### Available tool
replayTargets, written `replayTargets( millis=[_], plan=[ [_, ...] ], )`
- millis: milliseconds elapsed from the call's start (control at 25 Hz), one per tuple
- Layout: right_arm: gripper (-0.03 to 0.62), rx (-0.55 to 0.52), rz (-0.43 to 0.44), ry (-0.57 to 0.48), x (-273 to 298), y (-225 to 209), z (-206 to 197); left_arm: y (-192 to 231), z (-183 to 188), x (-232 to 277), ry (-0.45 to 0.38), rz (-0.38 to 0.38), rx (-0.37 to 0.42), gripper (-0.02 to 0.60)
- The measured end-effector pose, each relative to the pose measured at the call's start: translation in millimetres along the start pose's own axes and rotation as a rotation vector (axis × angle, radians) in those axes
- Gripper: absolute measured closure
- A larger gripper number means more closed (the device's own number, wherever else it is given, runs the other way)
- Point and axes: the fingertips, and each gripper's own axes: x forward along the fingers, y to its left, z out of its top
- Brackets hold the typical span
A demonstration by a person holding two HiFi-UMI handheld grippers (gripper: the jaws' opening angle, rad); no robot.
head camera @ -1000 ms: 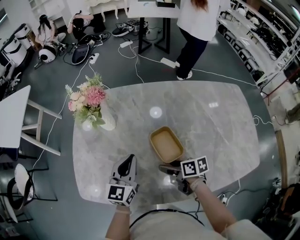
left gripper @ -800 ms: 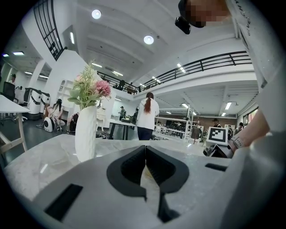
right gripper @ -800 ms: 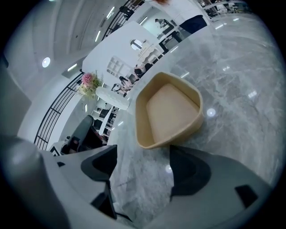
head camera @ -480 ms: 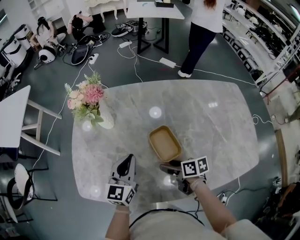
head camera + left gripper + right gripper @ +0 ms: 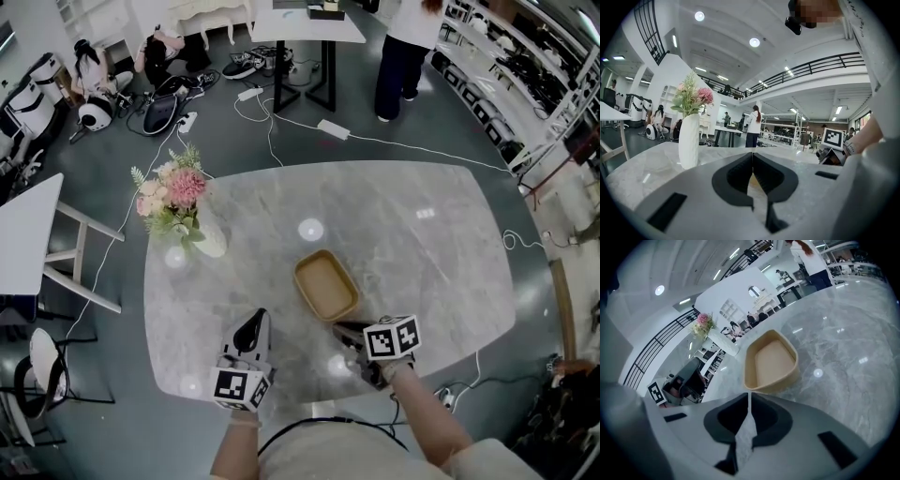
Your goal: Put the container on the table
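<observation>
Our grey marble table (image 5: 422,253), in a cable-strewn hall, bears one tan oval container (image 5: 325,286) and one white flower vase (image 5: 214,242). Our left gripper (image 5: 752,153) is pressed together and our right gripper (image 5: 749,393) has just closed, both empty.

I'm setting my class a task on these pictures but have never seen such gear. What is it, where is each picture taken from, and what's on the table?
A person holds a two-jaw gripper in each hand; there is no robot. One picture comes from a camera on the person's head, looking down; the other two from cameras riding on the grippers. On the marble table stand an empty tan container and a white vase of flowers. The left gripper is shut and empty. The right gripper has just been closing its jaws on nothing; the container sits just ahead of them.
</observation>
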Motion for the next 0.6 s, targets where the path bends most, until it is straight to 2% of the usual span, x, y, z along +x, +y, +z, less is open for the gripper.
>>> replayTargets(
  millis=[120,600],
  plan=[
    [0.585,-0.028,-0.012,-0.019,-6.5,-0.1,3.2,-1.9,2.0,-1.2,-0.001,0.0,0.004,0.577],
    [0.588,-0.196,-0.127,-0.206,-45.2,-4.8,34.8,-3.5,8.5,-6.0,-0.015,-0.002,0.013,0.577]
  ],
)
